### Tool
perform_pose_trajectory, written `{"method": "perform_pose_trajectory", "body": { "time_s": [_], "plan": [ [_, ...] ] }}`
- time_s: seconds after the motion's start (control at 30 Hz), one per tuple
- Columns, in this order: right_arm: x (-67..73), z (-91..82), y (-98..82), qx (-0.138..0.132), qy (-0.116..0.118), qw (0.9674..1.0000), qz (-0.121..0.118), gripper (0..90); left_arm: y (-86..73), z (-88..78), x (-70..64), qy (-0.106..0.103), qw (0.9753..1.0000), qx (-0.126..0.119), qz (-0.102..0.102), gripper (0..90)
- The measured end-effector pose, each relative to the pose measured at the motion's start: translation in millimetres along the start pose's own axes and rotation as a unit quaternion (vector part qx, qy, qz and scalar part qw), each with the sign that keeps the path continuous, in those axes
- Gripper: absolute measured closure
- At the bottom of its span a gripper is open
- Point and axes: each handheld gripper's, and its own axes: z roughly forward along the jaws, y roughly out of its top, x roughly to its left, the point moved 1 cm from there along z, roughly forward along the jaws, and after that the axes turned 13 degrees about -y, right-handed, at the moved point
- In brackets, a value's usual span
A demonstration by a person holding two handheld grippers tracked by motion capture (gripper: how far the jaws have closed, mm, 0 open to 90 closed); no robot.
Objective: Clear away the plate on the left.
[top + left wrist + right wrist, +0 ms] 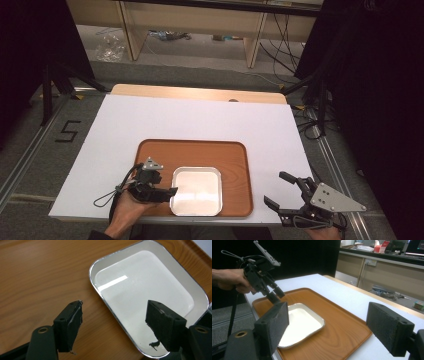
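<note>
Now: left gripper [113,322] jaws wide open, empty, straddling the near rim of metal tray [150,300] | right gripper [337,327] open, empty, well apart | tray lies flat on wooden tray [235,165]; likely light, stiff, slippery; pinch its raised rim | tray's nearest corner hidden behind one pad.

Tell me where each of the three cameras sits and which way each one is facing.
High view: above the person's side, looking forward and down on the table; shows both hands, left tongs and right tongs.
Left gripper view: rides the left tongs, looking down past open jaws at the metal dish on the wooden tray.
Right gripper view: rides the right tongs, looking level across the table; shows its open jaws and the left hand.
Shared: all three show dish and tray.
</note>
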Motion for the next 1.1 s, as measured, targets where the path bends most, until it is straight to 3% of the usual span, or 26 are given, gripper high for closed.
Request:
{"method": "perform_pose_trajectory", "body": {
  "time_s": [0.37,0.57,0.63,0.73,0.77,0.9,0.93,0.97,1.1],
  "plan": [
    [0.1,-0.1,0.0,0.0,0.0,1.0,0.0,19.2,2.7,-20.7,3.1,0.008,0.9992,-0.028,0.029,26.3],
    [0.2,-0.1,0.0,0.001,0.0,1.0,-0.001,19.2,2.8,-30.0,3.5,0.012,0.9979,-0.06,0.022,25.2],
    [0.1,0.0,0.0,0.0,0.0,1.0,-0.001,19.2,2.3,-30.9,2.4,0.015,0.9958,-0.089,0.015,25.0],
    [0.4,0.0,0.0,0.0,0.001,1.0,-0.001,19.3,1.5,-35.1,0.3,0.005,0.9936,-0.112,0.011,24.2],
    [0.5,0.2,0.0,0.0,0.002,1.0,0.0,19.3,0.9,-37.7,-0.2,0.006,0.9941,-0.107,0.016,23.9],
    [0.3,-0.2,0.0,0.001,0.001,1.0,-0.001,19.2,-0.9,-41.0,-3.7,0.005,0.9919,-0.126,0.02,23.4],
    [0.3,0.1,-0.1,0.0,0.002,1.0,-0.001,19.3,-1.5,-43.2,-3.4,0.007,0.9925,-0.119,0.026,23.4],
    [0.4,-0.1,0.0,0.001,0.001,1.0,-0.001,19.2,-1.8,-42.9,-4.9,0.008,0.9909,-0.132,0.023,23.3],
    [0.4,-0.2,0.0,0.001,0.001,1.0,0.0,19.3,-3.3,-47.7,-6.7,0.015,0.9893,-0.142,0.031,23.3]
  ]
}}
